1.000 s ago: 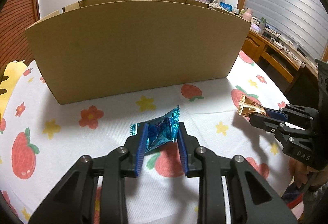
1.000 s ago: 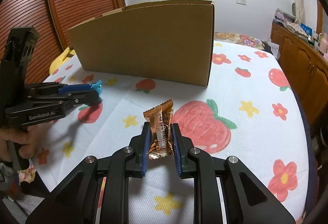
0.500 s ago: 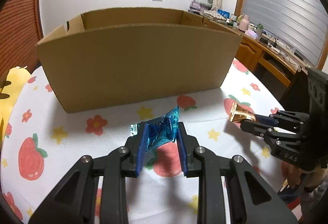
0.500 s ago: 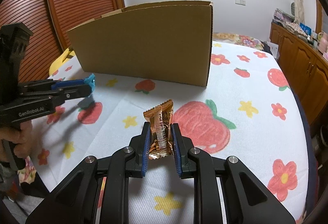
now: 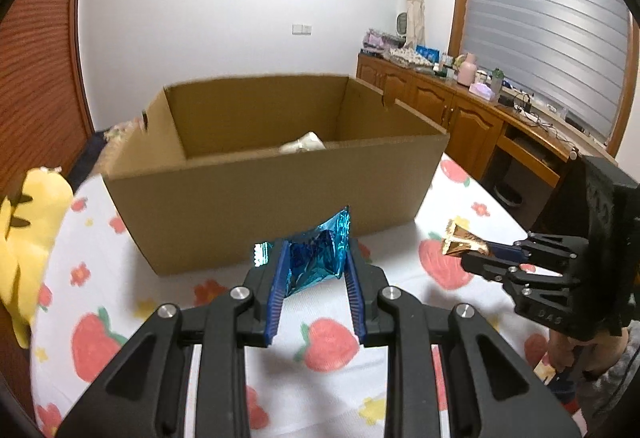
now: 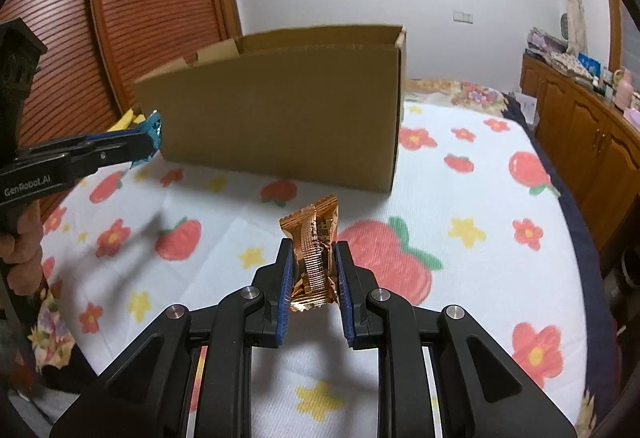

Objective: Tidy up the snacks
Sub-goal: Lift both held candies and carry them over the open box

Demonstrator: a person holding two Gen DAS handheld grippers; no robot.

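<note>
We work over a desk (image 6: 460, 173) spread with a white cloth printed with strawberries and flowers, a wooden sideboard along the wall beyond it. An open cardboard box (image 5: 276, 197) stands on the cloth, and everything here sits relative to it. Our left gripper (image 5: 316, 264) hangs just in front of the box's near wall, above the cloth, its fingers pinched nearly together on a crumpled blue snack packet (image 5: 320, 258). Our right gripper (image 6: 312, 270) sits in front of the box too, off toward its right corner, fingers likewise clamped on a gold snack packet (image 6: 316, 258) that stands upright between them. Inside the box, against its far wall, a pale wrapped item (image 5: 302, 145) already lies.

The risk, as we judge it, lies in clearing the box's near rim: carried too low, the blue packet could catch on the cardboard and shove the light box backward. Both wrappers are slick foil held by a thin pinch, so either might slide free short of the box.
</note>
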